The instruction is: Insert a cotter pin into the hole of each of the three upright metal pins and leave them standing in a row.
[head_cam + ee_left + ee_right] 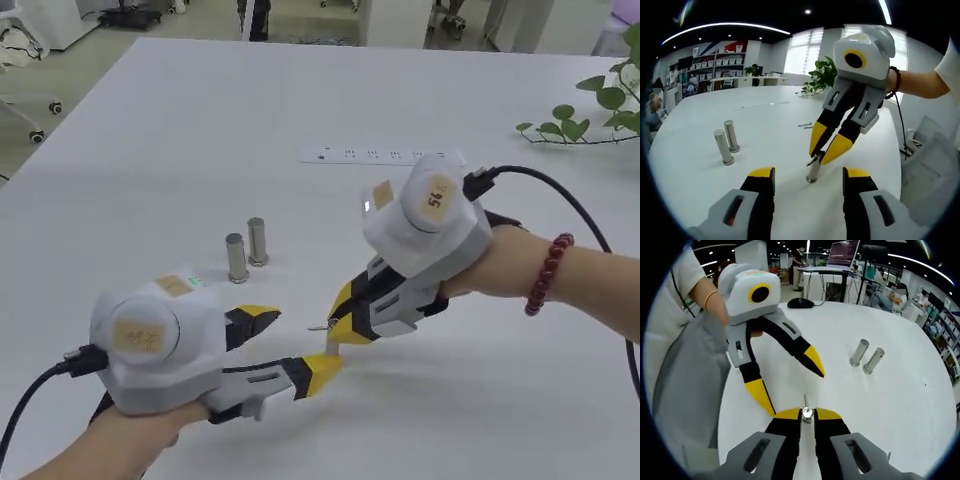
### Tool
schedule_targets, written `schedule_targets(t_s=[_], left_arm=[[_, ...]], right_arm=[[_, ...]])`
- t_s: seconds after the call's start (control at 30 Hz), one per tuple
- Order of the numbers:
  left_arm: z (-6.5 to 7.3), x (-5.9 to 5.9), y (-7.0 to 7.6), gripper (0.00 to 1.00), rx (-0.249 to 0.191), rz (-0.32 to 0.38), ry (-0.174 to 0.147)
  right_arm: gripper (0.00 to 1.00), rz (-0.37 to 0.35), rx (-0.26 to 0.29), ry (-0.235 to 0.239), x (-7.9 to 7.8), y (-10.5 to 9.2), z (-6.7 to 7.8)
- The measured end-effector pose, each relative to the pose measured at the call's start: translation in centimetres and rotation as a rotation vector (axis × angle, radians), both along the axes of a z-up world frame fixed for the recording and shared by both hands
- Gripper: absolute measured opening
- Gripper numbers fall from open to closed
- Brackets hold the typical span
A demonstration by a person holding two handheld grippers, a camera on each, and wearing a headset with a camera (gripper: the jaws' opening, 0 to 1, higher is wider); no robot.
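In the head view, the left gripper (292, 343) lies low over the white workbench (180, 140) with its jaws spread wide. The right gripper (340, 325) angles down with its tips together, right beside the left one's tips. Two metal pins (247, 250) stand upright side by side beyond them, and a power strip (375, 155) lies further off.

The left gripper view adds what the head view hides: a third metal pin (813, 171) stands between the left gripper's (808, 173) open jaws, touching neither. The right gripper (826, 154) pinches a cotter pin (814, 160) at its top. Loose cotter pins (805, 125) lie further back.

The right gripper view looks down its closed jaws (807, 415). The cotter pin (805, 400) pokes out past them, and the left gripper (792, 389) gapes opposite.
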State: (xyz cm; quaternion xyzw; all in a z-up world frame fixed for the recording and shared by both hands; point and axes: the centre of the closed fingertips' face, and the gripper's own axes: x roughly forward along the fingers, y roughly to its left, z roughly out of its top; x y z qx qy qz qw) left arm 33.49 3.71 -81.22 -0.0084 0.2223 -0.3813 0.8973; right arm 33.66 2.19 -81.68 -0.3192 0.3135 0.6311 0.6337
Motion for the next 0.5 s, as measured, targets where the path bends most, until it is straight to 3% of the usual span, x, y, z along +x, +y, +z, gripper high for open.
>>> schedule_targets(t_s=[0.5], left_arm=[[1.1, -0.9, 1.5, 0.61, 0.001, 0.006, -0.031]], right_arm=[[0.10, -0.002, -0.006, -0.017, 0.7, 1.7, 0.1]])
